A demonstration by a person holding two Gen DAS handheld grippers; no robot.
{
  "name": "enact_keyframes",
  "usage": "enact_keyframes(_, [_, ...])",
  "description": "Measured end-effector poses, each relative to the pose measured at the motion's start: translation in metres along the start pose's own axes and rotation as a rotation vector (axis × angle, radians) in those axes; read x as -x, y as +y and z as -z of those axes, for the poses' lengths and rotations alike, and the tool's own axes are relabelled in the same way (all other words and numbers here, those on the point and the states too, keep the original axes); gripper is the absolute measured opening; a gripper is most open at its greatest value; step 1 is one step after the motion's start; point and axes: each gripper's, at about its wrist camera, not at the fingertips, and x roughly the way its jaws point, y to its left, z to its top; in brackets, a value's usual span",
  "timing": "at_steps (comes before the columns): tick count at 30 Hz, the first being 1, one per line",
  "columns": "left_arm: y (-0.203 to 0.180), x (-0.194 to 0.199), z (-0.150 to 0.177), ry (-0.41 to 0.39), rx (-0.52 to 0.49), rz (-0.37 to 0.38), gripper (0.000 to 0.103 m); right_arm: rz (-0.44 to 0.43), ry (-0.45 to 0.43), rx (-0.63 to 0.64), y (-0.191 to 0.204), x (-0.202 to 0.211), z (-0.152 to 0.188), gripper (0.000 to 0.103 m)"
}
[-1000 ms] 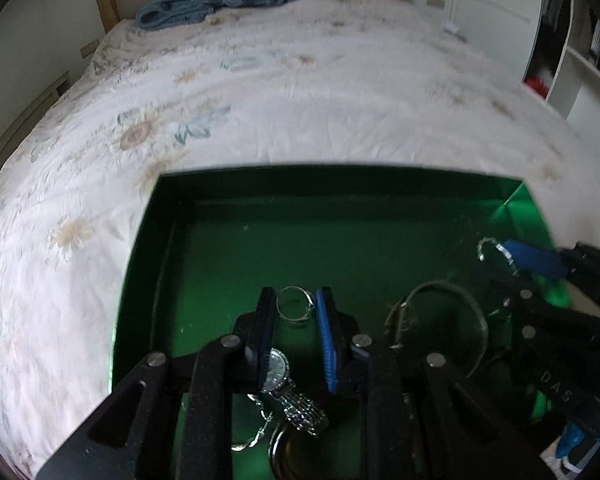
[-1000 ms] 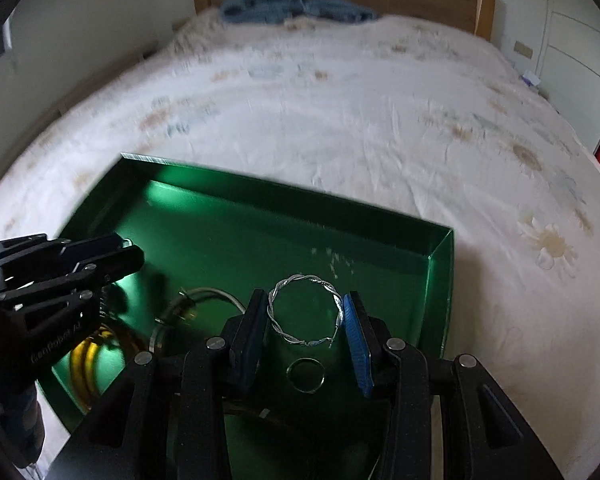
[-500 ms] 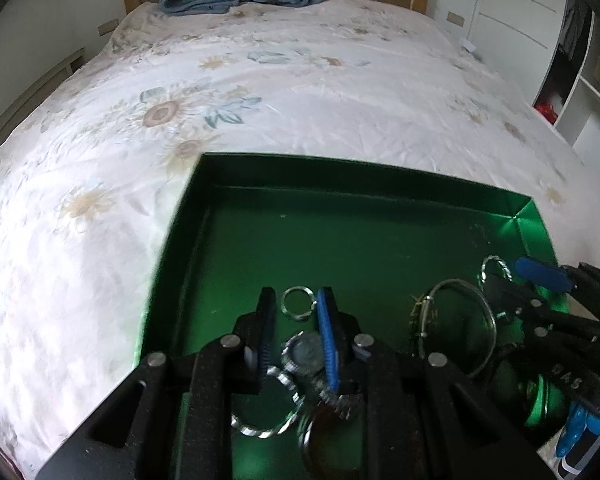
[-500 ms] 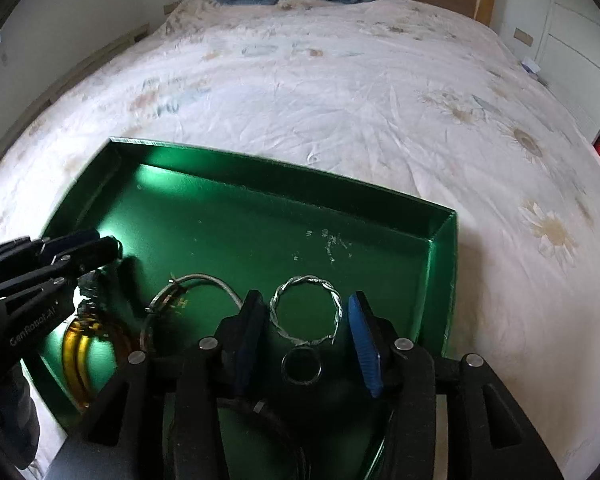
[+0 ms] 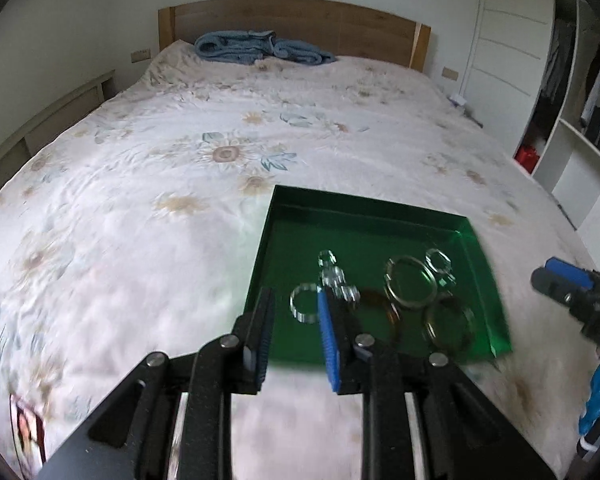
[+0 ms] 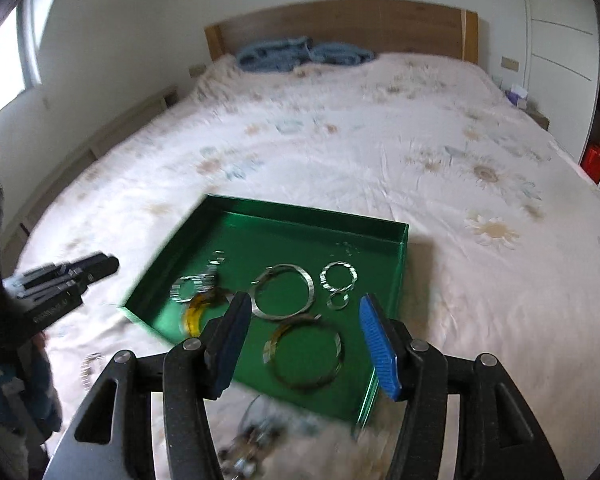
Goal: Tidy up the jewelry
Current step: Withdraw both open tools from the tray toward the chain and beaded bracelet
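Note:
A green tray (image 5: 364,216) (image 6: 300,210) lies on the bed and holds several bangles, rings and a watch. In the right wrist view a large silver bangle (image 6: 283,292), a twisted ring (image 6: 338,276), a small ring (image 6: 339,301), a bronze bangle (image 6: 302,354) and a yellow bangle (image 6: 194,316) lie in it. My left gripper (image 5: 294,336) is open and empty, raised above the tray's near left corner. My right gripper (image 6: 304,336) is open and empty, raised above the tray's near edge. Loose jewelry (image 6: 252,444) lies blurred on the bed below the right gripper.
The bed has a white floral sheet (image 5: 160,200). A blue blanket (image 5: 260,48) lies by the wooden headboard (image 5: 300,16). A wardrobe with shelves (image 5: 572,100) stands at the right. A small item (image 6: 92,362) lies on the sheet left of the tray.
Both grippers have pulled up and back from the tray. The right gripper has opened wider and left the twisted ring in the tray. The left gripper now holds nothing between its fingers.

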Motion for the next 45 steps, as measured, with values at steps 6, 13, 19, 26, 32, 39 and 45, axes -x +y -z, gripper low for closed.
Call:
enact_keyframes(6, [-0.001, 0.055, 0.045, -0.001, -0.058, -0.033, 0.022, -0.027, -0.064, 0.012, 0.014, 0.063, 0.034, 0.057])
enact_keyframes(13, [0.008, 0.097, 0.081, -0.024, -0.037, -0.021, 0.024, -0.044, -0.087, 0.024, 0.025, 0.109, 0.078, 0.057])
enact_keyframes(19, [0.041, 0.133, 0.101, -0.06, -0.004, -0.033, 0.027, -0.036, -0.118, 0.053, 0.03, 0.142, 0.098, 0.057])
enact_keyframes(26, [0.079, 0.156, 0.123, -0.077, 0.044, -0.067, 0.037, -0.046, -0.132, 0.04, 0.032, 0.154, 0.111, 0.057])
enact_keyframes(32, [0.086, 0.152, 0.143, -0.05, 0.057, -0.053, 0.039, -0.056, -0.101, 0.034, 0.03, 0.147, 0.124, 0.057])
enact_keyframes(39, [0.073, 0.127, 0.157, 0.001, 0.05, -0.029, 0.04, -0.054, -0.068, 0.028, 0.026, 0.132, 0.132, 0.057])
enact_keyframes(45, [0.065, 0.12, 0.163, -0.006, 0.045, -0.045, 0.04, -0.048, -0.052, 0.019, 0.019, 0.122, 0.135, 0.057])
